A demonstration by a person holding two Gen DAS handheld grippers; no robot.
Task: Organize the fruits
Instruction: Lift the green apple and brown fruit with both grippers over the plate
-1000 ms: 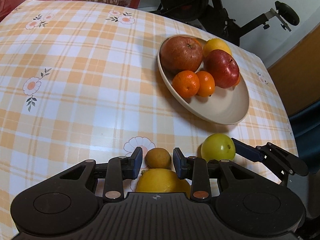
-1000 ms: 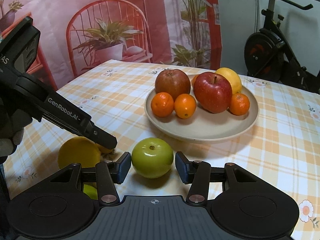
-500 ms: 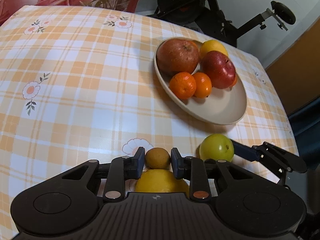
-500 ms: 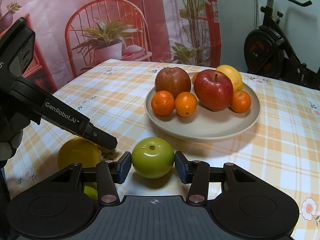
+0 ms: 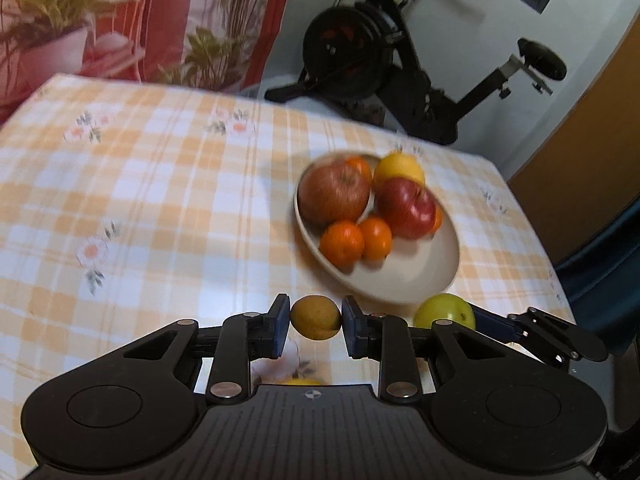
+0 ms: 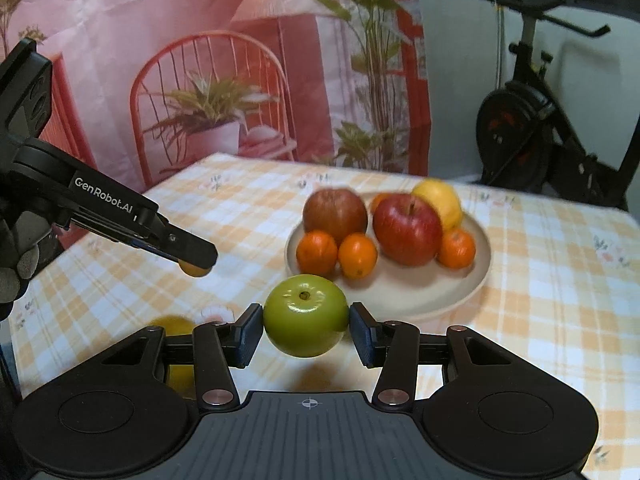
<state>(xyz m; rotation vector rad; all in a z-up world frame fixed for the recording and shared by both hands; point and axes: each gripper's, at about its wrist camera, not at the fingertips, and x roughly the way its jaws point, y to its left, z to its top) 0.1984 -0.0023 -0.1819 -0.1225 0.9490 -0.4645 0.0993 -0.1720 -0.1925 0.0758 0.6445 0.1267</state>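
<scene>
My left gripper [image 5: 316,324] is shut on a small yellow-brown fruit [image 5: 315,317] and holds it above the checked tablecloth. My right gripper [image 6: 306,330] is shut on a green apple [image 6: 305,320], also lifted; the apple shows in the left wrist view [image 5: 444,312]. Ahead stands a beige plate [image 6: 420,300] with two red apples [image 6: 406,230], a lemon [image 6: 438,202] and small oranges [image 6: 357,255]. The left gripper shows in the right wrist view [image 6: 192,256] to the left of the plate.
A large yellow fruit [image 6: 172,328] lies on the table near my grippers, partly hidden; a sliver of it shows in the left wrist view [image 5: 298,381]. An exercise bike [image 5: 384,68] stands behind the table. The table's right edge [image 5: 544,240] is near the plate.
Both grippers have closed on their fruits and lifted them off the table. The views have tilted up and the plate now sits farther ahead.
</scene>
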